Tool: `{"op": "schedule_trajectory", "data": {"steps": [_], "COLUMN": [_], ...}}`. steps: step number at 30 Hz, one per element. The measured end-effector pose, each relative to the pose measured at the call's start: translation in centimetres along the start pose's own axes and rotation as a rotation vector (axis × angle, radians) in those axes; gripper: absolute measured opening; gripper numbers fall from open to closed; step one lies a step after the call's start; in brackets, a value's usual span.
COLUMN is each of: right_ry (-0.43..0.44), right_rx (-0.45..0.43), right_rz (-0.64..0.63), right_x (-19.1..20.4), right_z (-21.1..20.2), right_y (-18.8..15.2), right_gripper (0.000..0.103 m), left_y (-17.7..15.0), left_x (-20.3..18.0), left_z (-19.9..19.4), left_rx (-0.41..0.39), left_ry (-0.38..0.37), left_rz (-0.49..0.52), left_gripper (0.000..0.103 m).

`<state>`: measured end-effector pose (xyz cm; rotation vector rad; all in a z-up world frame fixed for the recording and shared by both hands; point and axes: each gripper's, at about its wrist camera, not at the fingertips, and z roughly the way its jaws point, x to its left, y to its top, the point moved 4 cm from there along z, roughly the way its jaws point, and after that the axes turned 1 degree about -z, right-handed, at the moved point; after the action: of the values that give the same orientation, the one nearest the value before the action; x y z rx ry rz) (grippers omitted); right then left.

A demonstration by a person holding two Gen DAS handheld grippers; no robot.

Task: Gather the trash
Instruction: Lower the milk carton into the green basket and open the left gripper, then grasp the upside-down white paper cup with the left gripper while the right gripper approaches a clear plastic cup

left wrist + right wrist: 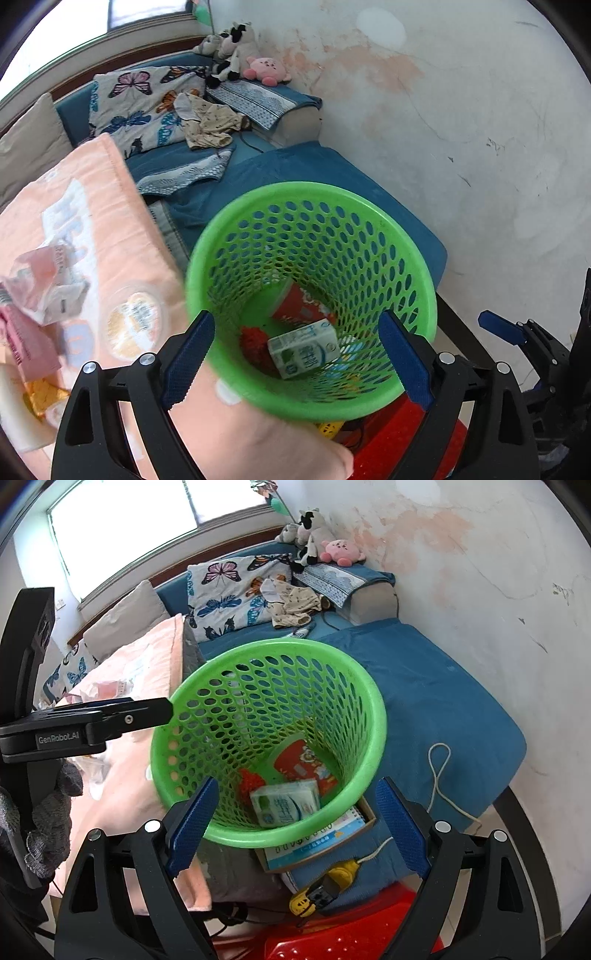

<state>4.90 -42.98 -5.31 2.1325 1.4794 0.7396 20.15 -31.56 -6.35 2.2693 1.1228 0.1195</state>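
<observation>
- Two grippers, both spread wide, and I'm gripping nothing with either.
- Left gripper [299,363] hangs over the green basket [413,254], pads clear of it.
- Right gripper [299,827] points at the same basket rim, also released.
- Down inside the basket: a white-green milk carton [304,349], a red packet [299,304] and a red crumpled scrap [253,341].
- More wrappers [44,288] lie on the peach blanket [110,206] on the bed.
</observation>
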Motion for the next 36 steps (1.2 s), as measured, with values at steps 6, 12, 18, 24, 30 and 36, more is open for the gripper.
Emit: {"op": "schedule_trajectory", "data": {"steps": [6,12,18,24,30,36], "right_ry": [0.029,0.072,0.13,0.191,0.243,0.28], "right_rx": [-0.012,-0.016,-0.017,-0.007,0.004,0.019], "right_rz": [-0.033,-0.081,-0.136,-0.186,-0.244,-0.277], "right_x": [1.9,5.1,9.0,12.6,16.4,19.2], "right_z": [-0.2,0.0,0.6,1.5,2.2,2.9], "right_y": [0.3,0.6,1.2,1.7,1.8,1.5], "right_gripper": [0.087,0.087,0.087,0.087,0.087,0.087], "left_y": [-1.1,-2.6,-4.6,-7.1,-9.3,-11.0], "left_x": [3.0,7.3,12.9,18.9,23.0,24.4], "left_z": [-3.3,-6.9,-10.2,-12.4,-12.9,-12.3], "left_rx": [-0.048,-0.101,-0.133,-0.139,-0.119,-0.091], "left_ry": [0.08,0.165,0.254,0.324,0.347,0.313], "left_rz": [-0.021,-0.077,-0.173,-0.296,-0.386,-0.432], "left_gripper": [0.087,0.087,0.087,0.087,0.087,0.087]}}
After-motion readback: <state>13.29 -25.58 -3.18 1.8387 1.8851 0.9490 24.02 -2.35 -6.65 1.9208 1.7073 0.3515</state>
